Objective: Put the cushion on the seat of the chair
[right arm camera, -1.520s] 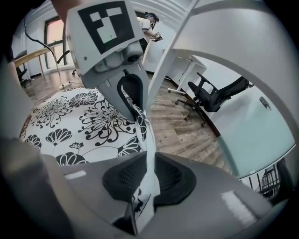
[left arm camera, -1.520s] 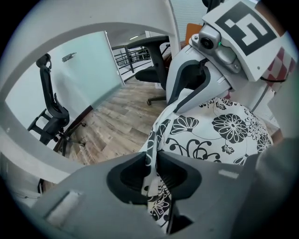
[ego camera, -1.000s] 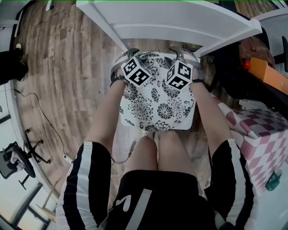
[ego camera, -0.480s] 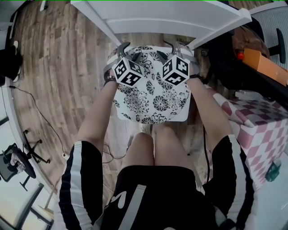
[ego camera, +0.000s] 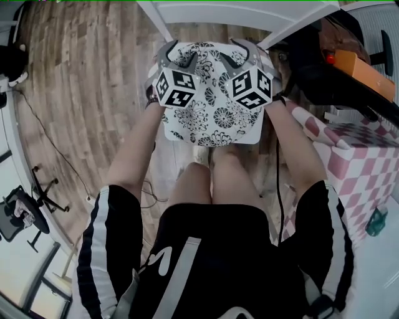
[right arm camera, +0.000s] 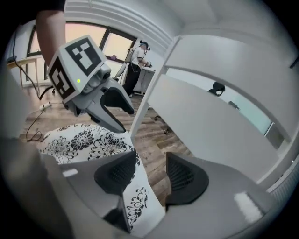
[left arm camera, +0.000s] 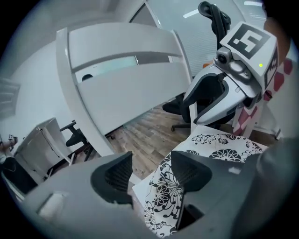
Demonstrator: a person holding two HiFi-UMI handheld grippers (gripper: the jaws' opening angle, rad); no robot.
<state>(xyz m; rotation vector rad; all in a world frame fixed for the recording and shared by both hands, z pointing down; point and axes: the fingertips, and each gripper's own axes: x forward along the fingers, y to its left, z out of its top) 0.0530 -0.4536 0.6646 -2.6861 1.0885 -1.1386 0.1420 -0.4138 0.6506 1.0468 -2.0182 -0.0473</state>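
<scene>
A white cushion (ego camera: 212,112) with black flowers lies flat in front of my knees, under the white chair back (ego camera: 243,12). Both grippers hang over its far corners. My left gripper (ego camera: 176,53) is open and its jaws have just been opening. In the left gripper view, the cushion's corner (left arm camera: 161,186) shows below the gap of the left gripper (left arm camera: 149,170), untouched by the pads. My right gripper (ego camera: 240,53) has opened and then closed a little. It is open too, and the right gripper view shows the right gripper (right arm camera: 149,170) over the cushion edge (right arm camera: 135,200).
A pink-and-white checked cloth (ego camera: 355,168) and an orange box (ego camera: 368,75) stand at the right. A cable (ego camera: 50,143) trails over the wood floor at the left. A grey office chair (left arm camera: 215,93) stands beyond the cushion, and a person (right arm camera: 138,60) stands far off.
Both grippers have lifted off the cushion and spread their jaws. The cushion stays lying where it was.
</scene>
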